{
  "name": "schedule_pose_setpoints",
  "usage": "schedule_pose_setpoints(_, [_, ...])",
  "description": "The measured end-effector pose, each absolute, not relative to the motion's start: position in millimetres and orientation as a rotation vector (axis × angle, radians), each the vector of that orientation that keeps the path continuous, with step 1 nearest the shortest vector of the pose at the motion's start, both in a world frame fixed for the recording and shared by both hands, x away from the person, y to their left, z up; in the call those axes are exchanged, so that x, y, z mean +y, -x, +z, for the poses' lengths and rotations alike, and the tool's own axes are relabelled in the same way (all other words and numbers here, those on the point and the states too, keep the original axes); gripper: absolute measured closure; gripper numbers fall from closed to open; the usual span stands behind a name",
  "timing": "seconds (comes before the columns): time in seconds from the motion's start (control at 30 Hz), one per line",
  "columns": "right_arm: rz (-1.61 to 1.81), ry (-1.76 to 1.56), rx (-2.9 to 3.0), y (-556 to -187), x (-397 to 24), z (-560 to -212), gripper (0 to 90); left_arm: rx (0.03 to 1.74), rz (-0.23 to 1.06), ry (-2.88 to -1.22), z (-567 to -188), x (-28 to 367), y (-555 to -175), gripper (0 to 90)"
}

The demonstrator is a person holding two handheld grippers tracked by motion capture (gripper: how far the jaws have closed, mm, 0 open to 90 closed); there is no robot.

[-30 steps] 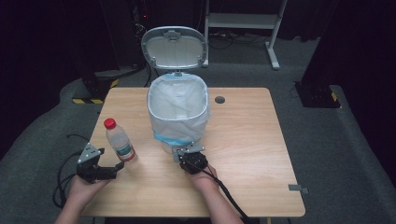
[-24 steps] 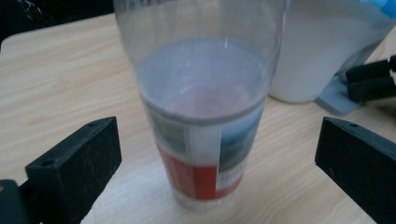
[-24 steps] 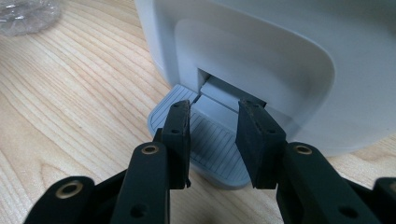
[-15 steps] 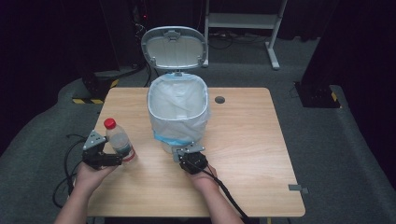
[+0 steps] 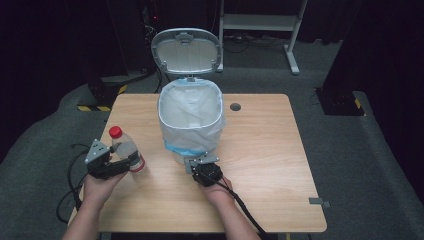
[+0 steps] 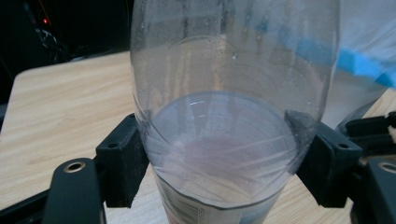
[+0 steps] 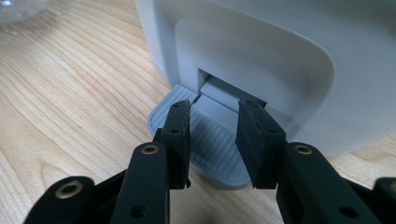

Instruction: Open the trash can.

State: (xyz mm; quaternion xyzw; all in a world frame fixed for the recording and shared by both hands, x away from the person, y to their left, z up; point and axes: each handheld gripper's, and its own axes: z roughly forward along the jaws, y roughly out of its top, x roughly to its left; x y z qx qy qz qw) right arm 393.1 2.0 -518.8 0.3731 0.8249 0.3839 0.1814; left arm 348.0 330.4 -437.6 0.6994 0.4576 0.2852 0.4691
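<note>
A clear plastic bottle [image 5: 126, 148] with a red cap leans at the table's left front. My left gripper [image 5: 121, 166] has just been closing and is shut on its lower body. In the left gripper view both pads press the bottle [image 6: 224, 93] from either side. A white pedal bin [image 5: 192, 120], lined with a white bag, stands mid-table with its grey lid [image 5: 186, 50] raised. My right gripper [image 5: 200, 162] sits at the bin's front foot. In the right gripper view its jaws [image 7: 215, 106] stand apart over the grey ribbed pedal [image 7: 212, 154], with nothing between them.
The wooden table [image 5: 280, 165] has a round cable hole [image 5: 235, 106] behind the bin on the right. Black cables hang off the left front edge. Dark floor surrounds the table, and a white metal frame [image 5: 260, 22] stands at the back.
My left gripper has moved up to the bottle and closed on it, and the bottle now leans. The right gripper and the bin have kept still.
</note>
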Motion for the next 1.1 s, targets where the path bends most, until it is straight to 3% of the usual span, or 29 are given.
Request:
schedule_pose_setpoints(0.43, [1.087,-1.067,2.33,-392,2,-519,65.0,0.979,0.754,-1.592,-402,315,-326,26.5])
schedule_pose_setpoints(1.1, [1.087,-1.067,2.331,-392,2,-519,65.0,0.895,0.867,-1.429,-365,312,-313,27.1])
